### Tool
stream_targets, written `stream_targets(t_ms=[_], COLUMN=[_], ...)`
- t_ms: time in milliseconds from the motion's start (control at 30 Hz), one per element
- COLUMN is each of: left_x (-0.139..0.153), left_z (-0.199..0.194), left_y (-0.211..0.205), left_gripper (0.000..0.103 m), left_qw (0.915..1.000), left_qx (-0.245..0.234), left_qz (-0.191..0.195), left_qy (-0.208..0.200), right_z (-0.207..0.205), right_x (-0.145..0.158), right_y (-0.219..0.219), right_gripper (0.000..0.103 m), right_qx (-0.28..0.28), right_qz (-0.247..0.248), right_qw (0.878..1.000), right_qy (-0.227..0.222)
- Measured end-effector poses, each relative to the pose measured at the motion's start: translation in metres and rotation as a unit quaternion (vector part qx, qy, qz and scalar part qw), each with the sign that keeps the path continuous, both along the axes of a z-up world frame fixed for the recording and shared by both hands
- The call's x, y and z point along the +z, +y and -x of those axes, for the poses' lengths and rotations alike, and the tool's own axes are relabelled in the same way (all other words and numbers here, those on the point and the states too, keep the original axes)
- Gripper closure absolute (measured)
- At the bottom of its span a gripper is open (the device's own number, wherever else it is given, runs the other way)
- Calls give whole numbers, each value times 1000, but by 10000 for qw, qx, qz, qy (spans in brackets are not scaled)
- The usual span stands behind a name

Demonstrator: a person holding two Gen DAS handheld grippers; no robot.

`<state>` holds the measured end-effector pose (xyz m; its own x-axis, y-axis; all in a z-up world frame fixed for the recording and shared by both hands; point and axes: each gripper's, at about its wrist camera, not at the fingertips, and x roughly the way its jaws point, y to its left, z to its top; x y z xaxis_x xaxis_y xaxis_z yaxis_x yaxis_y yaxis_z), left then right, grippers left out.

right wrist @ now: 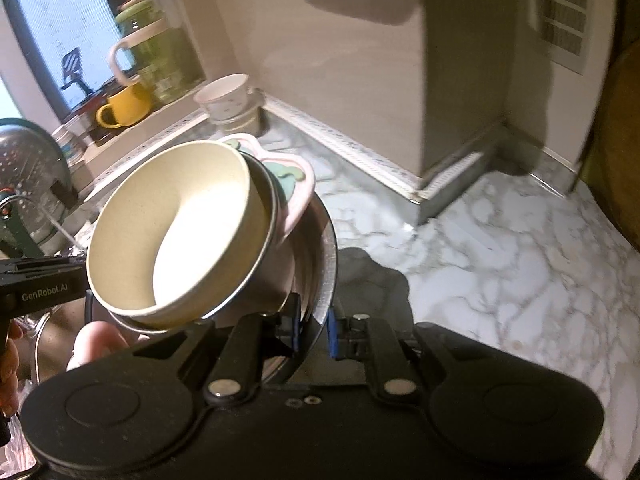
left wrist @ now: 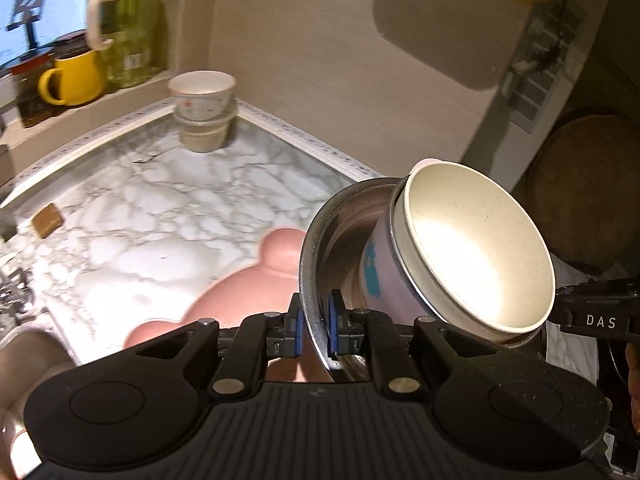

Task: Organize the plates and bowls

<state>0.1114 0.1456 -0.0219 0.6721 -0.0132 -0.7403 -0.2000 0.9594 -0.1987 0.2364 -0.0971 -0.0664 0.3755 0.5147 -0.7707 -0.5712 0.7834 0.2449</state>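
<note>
Both claws, the left claw (left wrist: pixel 314 330) and right claw (right wrist: pixel 314 330), are pinching the thin rim of the shiny metal bowl (left wrist: pixel 320 240); the cream bowl (left wrist: pixel 480 248) inside is tilting and may slide.

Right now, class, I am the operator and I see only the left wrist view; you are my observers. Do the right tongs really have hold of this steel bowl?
Observer: Yes. The right tongs are shut on the rim of the steel bowl.
Operator: What is that pink sliver behind the cream bowl?
Observer: A pink plate with green shapes on it, tilted behind the cream bowl.
Operator: Is there anything off to my left that I cannot see?
Observer: A perforated metal colander stands at the far left edge of the right wrist view.
</note>
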Motion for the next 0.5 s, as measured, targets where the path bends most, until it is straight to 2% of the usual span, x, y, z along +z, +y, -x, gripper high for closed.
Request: stream_targets(t_ms=[500], left_x=[-2], left_z=[26], left_y=[50], left_gripper=[93], left_qw=[9976], left_qx=[630], left_qz=[-253], left_qy=[110], right_z=[3], right_x=[-6], right_y=[71], right_gripper=[89], right_qx=[599], right_qz=[-16], right_qw=[9981], right_qy=[106])
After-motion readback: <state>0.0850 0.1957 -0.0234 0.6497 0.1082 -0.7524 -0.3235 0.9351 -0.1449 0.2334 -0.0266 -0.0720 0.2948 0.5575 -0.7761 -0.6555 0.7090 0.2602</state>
